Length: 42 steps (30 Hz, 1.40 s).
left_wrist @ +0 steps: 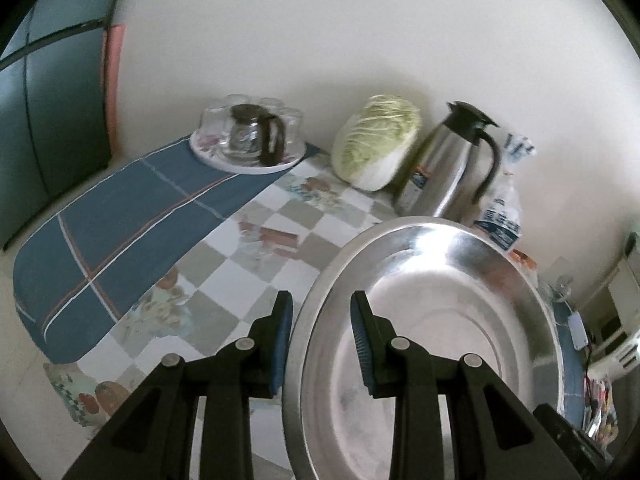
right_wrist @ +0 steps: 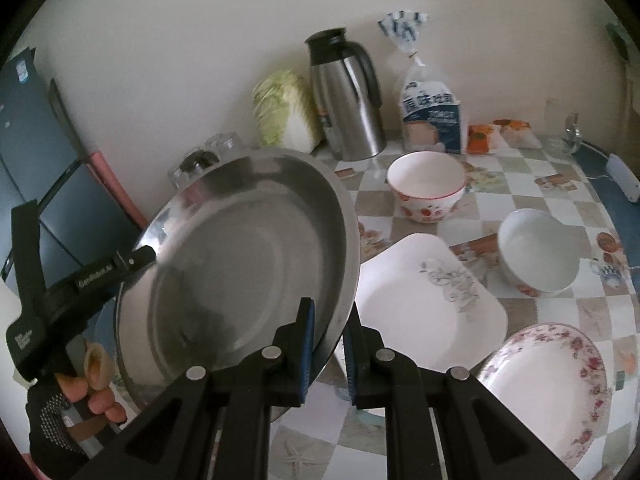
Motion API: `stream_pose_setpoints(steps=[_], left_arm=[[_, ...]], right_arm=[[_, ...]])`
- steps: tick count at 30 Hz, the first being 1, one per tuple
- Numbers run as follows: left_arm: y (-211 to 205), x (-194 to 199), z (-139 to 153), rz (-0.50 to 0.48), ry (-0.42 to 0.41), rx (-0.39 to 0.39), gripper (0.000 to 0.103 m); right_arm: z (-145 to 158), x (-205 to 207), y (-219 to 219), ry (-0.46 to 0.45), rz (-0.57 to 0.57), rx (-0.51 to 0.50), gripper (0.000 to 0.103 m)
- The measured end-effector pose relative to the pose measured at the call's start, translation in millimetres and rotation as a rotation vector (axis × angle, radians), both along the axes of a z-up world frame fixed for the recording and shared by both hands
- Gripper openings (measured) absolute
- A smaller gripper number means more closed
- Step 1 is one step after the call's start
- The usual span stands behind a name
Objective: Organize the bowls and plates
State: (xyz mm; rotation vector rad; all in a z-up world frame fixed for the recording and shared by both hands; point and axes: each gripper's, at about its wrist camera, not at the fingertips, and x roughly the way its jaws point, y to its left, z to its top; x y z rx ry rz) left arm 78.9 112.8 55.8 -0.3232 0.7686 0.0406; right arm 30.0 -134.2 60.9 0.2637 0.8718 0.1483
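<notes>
Left tongs (left_wrist: 322,344) pitched downward, pads either side of a rim, gloved hand (right_wrist: 76,408) gripping the handle. Right tongs (right_wrist: 330,350) angled down likewise, nearly closed, pinching the opposite rim.

A wide steel basin (right_wrist: 248,264), shiny and empty, hangs tilted above the checked tablecloth, its rim pinched on two opposite sides. Beside it lies a white square plate (right_wrist: 428,296) with a grey flourish, and nearer, a round plate (right_wrist: 552,384) edged in pink flowers. Two white bowls stand upright beyond: one red-rimmed with flowers (right_wrist: 426,184), one plainer (right_wrist: 538,256)
</notes>
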Motion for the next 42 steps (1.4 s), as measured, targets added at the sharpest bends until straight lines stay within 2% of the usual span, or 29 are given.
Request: stream_pose_setpoints(steps=[14,20,25,29,33,37,42], left_arm=[[-67,-8,9,-0.129,-0.033,0.014,0.031],[-97,-9,4,-0.19,-0.032,0.07,0.031],[-113,-4,-11,-0.23,0.01,0.076,0.031],[-117,6,-32,-0.24,0.086,0.042,0.031],[-122,9,-49,-0.254,0.152,0.063,0.031],[-124,12,-60,-0.267,0.188,0.05,0.031],[-127,14,-67,-0.276,0.199,0.063,0.031]], right_arm=[[2,-14,-66,-0.031,-0.07,0.026,0.015],[-6,-14,-94,-0.031,-0.094,0.024,0.015],[-19,-12,-106,0.014,-0.131,0.004,0.015],[-31,-10,-117,0.041,-0.148,0.025,0.015],[-54,-6,-119,0.106,-0.162,0.016,0.015],[-74,-3,-124,0.152,-0.174,0.041,0.015],[-84,-3,-128,0.162,-0.184,0.05,0.015]])
